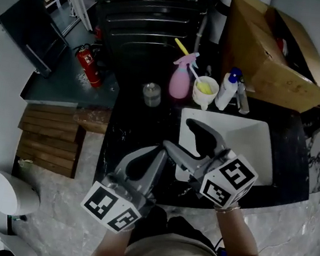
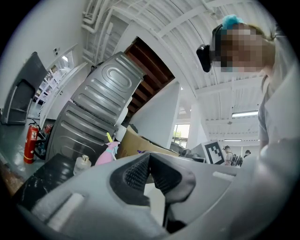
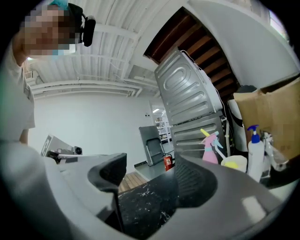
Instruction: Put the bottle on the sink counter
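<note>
Small clear bottle [image 1: 151, 94], upright on the black tabletop [image 1: 127, 120] upper left of the sink [image 1: 251, 141], lies above and left of both grippers, about equally near each: left gripper [image 1: 156, 153] fingers pressed together on nothing, right gripper [image 1: 178, 133] fingers spread, empty.

The sink [image 1: 251, 136] is set in the right half of the worktop [image 1: 126, 127]. Along the back stand, left to right, a small capped bottle [image 1: 151, 94] (off beyond the sink's left edge), a spray bottle [image 1: 179, 80], a cup [image 1: 205, 91] and a second bottle [image 1: 227, 91]. A cardboard box [image 1: 273, 51] sits behind them, to the right. On the floor [image 1: 86, 162] left of the worktop lie stacked planks [image 1: 48, 140], with a fire extinguisher [image 1: 89, 63] behind them.
</note>
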Demonstrator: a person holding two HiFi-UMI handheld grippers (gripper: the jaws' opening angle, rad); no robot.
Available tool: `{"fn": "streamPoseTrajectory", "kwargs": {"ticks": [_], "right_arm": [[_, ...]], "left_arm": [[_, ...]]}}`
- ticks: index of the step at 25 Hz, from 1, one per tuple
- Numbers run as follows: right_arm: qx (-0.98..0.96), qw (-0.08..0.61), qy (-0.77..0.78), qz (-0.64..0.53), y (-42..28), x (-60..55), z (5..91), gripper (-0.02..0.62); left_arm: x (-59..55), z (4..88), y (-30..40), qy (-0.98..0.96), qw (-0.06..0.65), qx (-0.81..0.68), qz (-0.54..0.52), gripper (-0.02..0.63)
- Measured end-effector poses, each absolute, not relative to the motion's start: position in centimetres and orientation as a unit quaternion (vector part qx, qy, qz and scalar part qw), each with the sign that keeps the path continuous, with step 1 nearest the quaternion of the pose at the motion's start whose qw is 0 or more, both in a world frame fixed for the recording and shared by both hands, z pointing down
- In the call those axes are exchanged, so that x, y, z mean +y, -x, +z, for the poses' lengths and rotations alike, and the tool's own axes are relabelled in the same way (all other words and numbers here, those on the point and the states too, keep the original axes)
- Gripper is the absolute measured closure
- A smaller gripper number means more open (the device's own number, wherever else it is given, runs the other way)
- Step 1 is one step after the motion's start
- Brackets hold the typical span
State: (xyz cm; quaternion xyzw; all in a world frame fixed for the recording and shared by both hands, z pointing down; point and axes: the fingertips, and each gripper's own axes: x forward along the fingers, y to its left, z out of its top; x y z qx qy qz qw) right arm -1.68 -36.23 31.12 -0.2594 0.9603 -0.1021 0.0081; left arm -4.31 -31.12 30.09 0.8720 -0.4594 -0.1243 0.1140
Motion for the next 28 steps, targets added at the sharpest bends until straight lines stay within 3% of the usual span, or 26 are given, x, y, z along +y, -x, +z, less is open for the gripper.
{"fn": "streamPoseTrajectory", "kwargs": {"ticks": [9,12,16,19,21,23,28], "right_arm": [[0.96,0.05,0.266,-0.071,-4.6,-29.7,27.9,0.285],[0.958,0.065,0.272,-0.06,-6.4,-28.0,27.0,0.356],[0.959,0.077,0.265,-0.064,-7.7,-25.7,26.6,0.37],[0.955,0.092,0.273,-0.07,-8.7,-24.2,26.5,0.469],[0.955,0.096,0.27,-0.075,-9.2,-23.5,26.5,0.493],[0.956,0.098,0.268,-0.073,-9.5,-22.8,26.5,0.578],[0.957,0.111,0.259,-0.07,-9.5,-21.2,26.7,0.591]], "left_arm": [[-25.4,28.5,1.6,-0.861,0.088,-0.485,-0.127,0.6],[-24.1,28.1,1.1,-0.858,0.082,-0.491,-0.126,0.6],[-22.7,27.6,-0.1,-0.861,0.072,-0.488,-0.125,0.6],[-21.9,27.3,-0.8,-0.863,0.066,-0.486,-0.124,0.6],[-21.6,27.3,-1.2,-0.863,0.065,-0.485,-0.124,0.6],[-21.1,27.4,-1.7,-0.863,0.069,-0.485,-0.124,0.6],[-19.7,28.3,-2.6,-0.864,0.082,-0.481,-0.123,0.6]]}}
